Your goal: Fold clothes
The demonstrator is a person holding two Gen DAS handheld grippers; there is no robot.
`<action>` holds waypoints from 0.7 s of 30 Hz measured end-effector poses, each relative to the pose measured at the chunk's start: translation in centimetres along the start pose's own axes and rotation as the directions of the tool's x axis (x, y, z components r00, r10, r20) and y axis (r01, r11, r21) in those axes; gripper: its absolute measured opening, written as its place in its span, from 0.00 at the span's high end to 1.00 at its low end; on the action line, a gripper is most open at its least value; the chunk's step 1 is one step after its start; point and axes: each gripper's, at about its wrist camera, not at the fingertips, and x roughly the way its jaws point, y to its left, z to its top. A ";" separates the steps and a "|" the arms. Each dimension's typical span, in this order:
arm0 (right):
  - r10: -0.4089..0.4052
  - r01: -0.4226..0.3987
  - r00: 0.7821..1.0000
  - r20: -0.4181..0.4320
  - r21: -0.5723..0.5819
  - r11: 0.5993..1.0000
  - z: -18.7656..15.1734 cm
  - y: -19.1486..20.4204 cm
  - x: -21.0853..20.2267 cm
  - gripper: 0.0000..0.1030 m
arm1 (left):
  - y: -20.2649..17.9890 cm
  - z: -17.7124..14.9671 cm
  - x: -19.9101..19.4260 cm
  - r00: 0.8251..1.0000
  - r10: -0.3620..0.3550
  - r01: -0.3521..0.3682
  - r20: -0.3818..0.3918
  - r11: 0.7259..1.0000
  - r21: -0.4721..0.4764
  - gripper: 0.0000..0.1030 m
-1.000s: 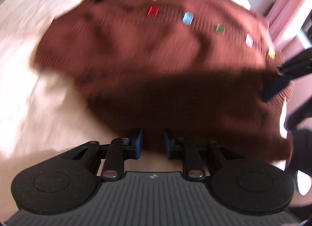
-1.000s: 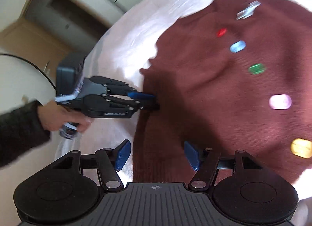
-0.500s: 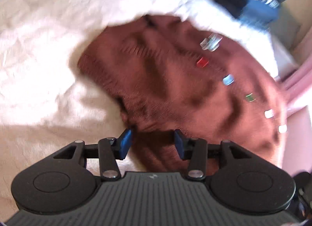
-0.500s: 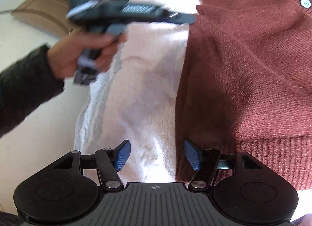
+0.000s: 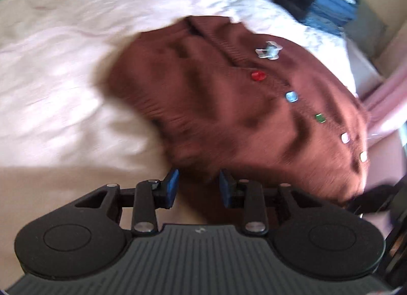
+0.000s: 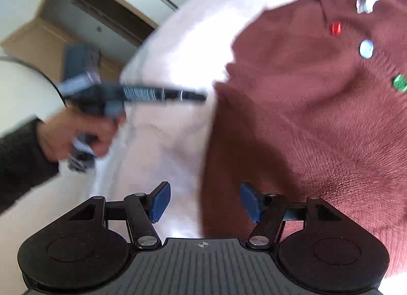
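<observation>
A brown knitted cardigan [image 5: 229, 106] with a row of coloured buttons lies on a white bed cover [image 5: 56, 71]. It also shows in the right wrist view [image 6: 318, 122]. My left gripper [image 5: 198, 188] is open, its blue pads either side of the cardigan's near edge. My right gripper [image 6: 203, 202] is open wide over the cardigan's left edge and the bed cover. The left gripper also shows in the right wrist view [image 6: 203, 97], blurred, held by a hand, its tip near the cardigan's side edge.
A pile of dark and blue clothes [image 5: 328, 2] lies at the far right of the bed. A pink curtain [image 5: 386, 96] hangs at the right. A wooden door and wall [image 6: 84, 15] stand beyond the bed's left side.
Over the second my left gripper opened and let go of the cardigan's edge. It swung away and came back toward the cardigan's side. My right gripper stayed open and shifted slightly.
</observation>
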 end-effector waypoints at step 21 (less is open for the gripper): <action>-0.205 0.178 0.951 0.233 0.132 0.975 1.6 -9.3 -11.5 0.34 | -6.9 -3.1 3.6 0.997 0.037 -0.036 -0.063 0.999 0.024 0.68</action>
